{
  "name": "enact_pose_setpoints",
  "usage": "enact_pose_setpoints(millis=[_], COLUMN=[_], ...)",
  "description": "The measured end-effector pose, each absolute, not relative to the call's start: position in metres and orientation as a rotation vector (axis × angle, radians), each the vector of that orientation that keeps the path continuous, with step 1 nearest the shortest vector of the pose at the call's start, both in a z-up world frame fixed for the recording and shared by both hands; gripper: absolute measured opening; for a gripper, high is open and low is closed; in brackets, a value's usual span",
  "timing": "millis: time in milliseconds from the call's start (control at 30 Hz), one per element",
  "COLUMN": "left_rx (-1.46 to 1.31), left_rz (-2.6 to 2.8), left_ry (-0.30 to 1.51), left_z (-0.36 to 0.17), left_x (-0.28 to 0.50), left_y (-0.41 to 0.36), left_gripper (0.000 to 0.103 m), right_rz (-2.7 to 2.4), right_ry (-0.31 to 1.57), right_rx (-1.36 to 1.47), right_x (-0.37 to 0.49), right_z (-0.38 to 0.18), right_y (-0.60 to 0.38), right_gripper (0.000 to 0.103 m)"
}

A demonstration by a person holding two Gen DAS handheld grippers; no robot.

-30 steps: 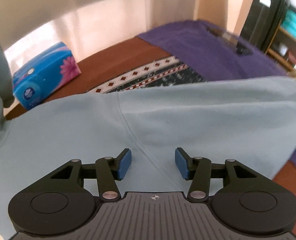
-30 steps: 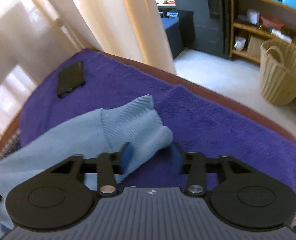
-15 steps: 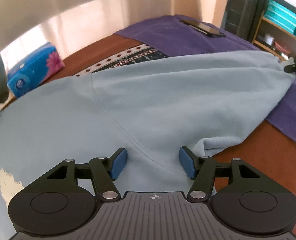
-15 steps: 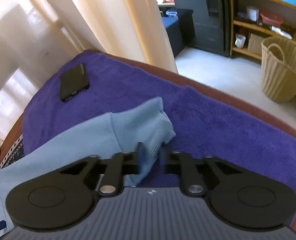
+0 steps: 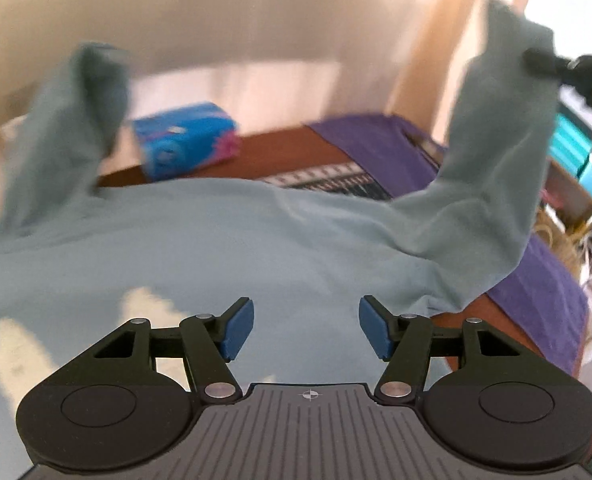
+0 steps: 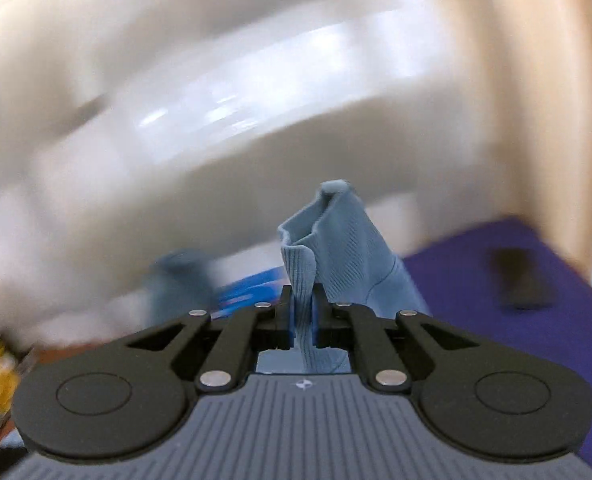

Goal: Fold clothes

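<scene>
Left wrist view: left gripper (image 5: 306, 330) hangs over the body of a light blue sweatshirt (image 5: 224, 256), blue pads (image 5: 238, 328) apart with nothing between them; the jaws have just been opening a little wider. The sweatshirt body lies spread on a brown desk (image 5: 280, 148), partly over a purple towel (image 5: 376, 144). Both sleeves are up in the air: the left sleeve (image 5: 64, 136) rises at the left edge, blurred, what lifts it not visible. The right sleeve (image 5: 496, 152) rises at the right, its cuff pinched by the right gripper (image 5: 538, 62) at the upper right. A blue tissue box (image 5: 186, 140) sits on the desk behind the sweatshirt. A patterned cloth strip (image 5: 328, 180) shows between the sweatshirt and the towel.

Right wrist view: heavy motion blur. The right gripper's pads are clamped on the ribbed cuff (image 6: 328, 248), which stands up between them. Purple towel at the right with a dark flat phone (image 6: 524, 280) lying on it, blurred. Pale curtain (image 6: 216, 80) fills the background.
</scene>
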State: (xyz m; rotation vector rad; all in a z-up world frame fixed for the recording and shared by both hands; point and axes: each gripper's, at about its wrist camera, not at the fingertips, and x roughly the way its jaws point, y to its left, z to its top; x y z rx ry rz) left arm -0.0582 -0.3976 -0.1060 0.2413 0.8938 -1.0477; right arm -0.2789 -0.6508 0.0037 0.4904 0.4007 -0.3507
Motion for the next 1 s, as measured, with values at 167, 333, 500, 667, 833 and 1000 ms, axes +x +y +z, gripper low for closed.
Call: enact_pose_setpoints(millis=[167, 333, 500, 667, 833, 1000], left_rx=[0.156, 0.071, 0.002, -0.042, -0.098, -0.115], left_rz=[-0.928, -0.77, -0.744, -0.798, -0.825, -0.785], left_ry=[0.94, 1.048, 1.113, 1.145, 1.187, 1.196], left_z=[-0.108, -0.138, -0.154, -0.161, -0.172, -0.18], left_x=[-0.031, -0.016, -0.012, -0.011, -0.007, 0.001], left_y=[-0.303, -0.221, -0.194, -0.206, -0.223, -0.237], left_gripper=[0.076, 0.076, 0.076, 0.079, 0.081, 0.081], right_rz=[-0.091, 0.069, 0.142, 0.155, 0.053, -0.145], right_ry=[0.511, 0.688, 0.885, 0.909, 0.859, 0.89], right_rx=[0.513, 0.519, 0.407, 0.341, 0.339, 0.438], right_x=[-0.192, -0.131, -0.114, -0.141, -0.18, -0.207], right_z=[-0.033, -0.097, -0.162, -0.161, -0.14, -0.151], right_y=[-0.563, -0.483, -0.42, -0.401, -0.422, -0.455], right_gripper=[0.009, 0.009, 0.015, 0.046, 0.056, 0.056])
